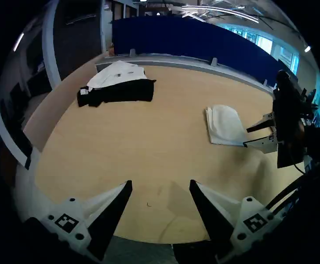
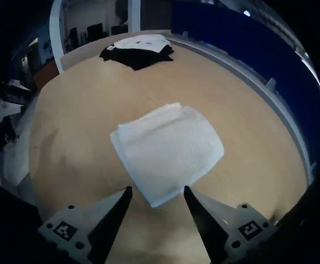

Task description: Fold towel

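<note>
We list first the left gripper (image 1: 160,182): its two fingers are spread wide, nothing is between them, and they hang over bare wood at the near edge of the table (image 1: 151,141). Next comes the right gripper (image 2: 157,188), with its fingers likewise well apart and closed on nothing. In the right gripper view the nearest corner of the towel (image 2: 169,147) falls in the gap between the two tips. We cannot tell whether either tip touches the cloth. In the left gripper view this same gripper (image 1: 247,137) appears at the right side, held in a dark-sleeved hand, with its finger ends right at the towel's edge. The towel is white and folded into a rough square of several layers. It lies flat on the light wooden tabletop, off to the right of the left gripper and well apart from it. Farther back, near the table's far end, we note a pile of clothes (image 1: 116,86), a white garment lying on top of black ones, well apart from the towel. Behind the table runs a blue partition (image 1: 195,39) along a pale ledge. Beyond that we see bright windows (image 1: 270,46) and ceiling lights.
</note>
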Motion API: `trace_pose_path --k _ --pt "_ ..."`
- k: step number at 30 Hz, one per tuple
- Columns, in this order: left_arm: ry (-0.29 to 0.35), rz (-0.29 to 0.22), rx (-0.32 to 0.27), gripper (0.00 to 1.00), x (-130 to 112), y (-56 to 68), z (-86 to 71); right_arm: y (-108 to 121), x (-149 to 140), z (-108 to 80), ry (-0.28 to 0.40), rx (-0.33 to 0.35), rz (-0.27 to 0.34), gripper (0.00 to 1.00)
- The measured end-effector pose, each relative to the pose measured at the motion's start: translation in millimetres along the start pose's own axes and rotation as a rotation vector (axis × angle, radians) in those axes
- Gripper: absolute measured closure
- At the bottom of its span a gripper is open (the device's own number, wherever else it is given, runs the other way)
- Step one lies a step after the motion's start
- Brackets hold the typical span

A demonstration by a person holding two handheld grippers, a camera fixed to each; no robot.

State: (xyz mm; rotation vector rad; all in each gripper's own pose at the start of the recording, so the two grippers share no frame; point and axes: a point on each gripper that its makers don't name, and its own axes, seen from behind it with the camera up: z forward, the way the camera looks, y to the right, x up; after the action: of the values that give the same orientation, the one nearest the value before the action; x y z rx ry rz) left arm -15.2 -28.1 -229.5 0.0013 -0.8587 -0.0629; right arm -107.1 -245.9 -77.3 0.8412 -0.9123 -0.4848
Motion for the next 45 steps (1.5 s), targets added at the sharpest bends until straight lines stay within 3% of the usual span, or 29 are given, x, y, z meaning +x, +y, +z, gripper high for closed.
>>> trace_pose_path --k 6,10,19,21,29,36,45 --pt "-0.001 0.007 0.0 0.03 -0.5 0.3 1.2 -2.2 -12.8 0.4 -0.02 0.002 0.009 0.13" --pt "-0.002 0.007 0.0 0.03 -1.2 0.7 2.3 -4.1 -19.1 4.0 -0.03 0.01 0.013 0.21" --pt "-0.002 0.008 0.001 0.03 0.2 0.2 3.2 -4.6 -20.7 11.3 -0.025 0.024 0.065 0.5" --pt "-0.002 0.007 0.001 0.03 0.4 0.4 3.7 -3.1 -20.3 11.9 -0.022 0.022 0.078 0.62" --pt "-0.005 0.012 0.001 0.03 0.0 3.5 7.0 -2.2 -19.2 12.0 -0.014 0.018 0.089 0.93" --pt "-0.005 0.017 0.0 0.03 0.4 6.0 6.2 1.6 -11.4 7.1 0.014 0.014 0.076 0.95" --pt "0.004 0.029 -0.012 0.03 9.5 10.9 4.8 22.4 29.0 -23.7 0.095 -0.023 0.038 0.95"
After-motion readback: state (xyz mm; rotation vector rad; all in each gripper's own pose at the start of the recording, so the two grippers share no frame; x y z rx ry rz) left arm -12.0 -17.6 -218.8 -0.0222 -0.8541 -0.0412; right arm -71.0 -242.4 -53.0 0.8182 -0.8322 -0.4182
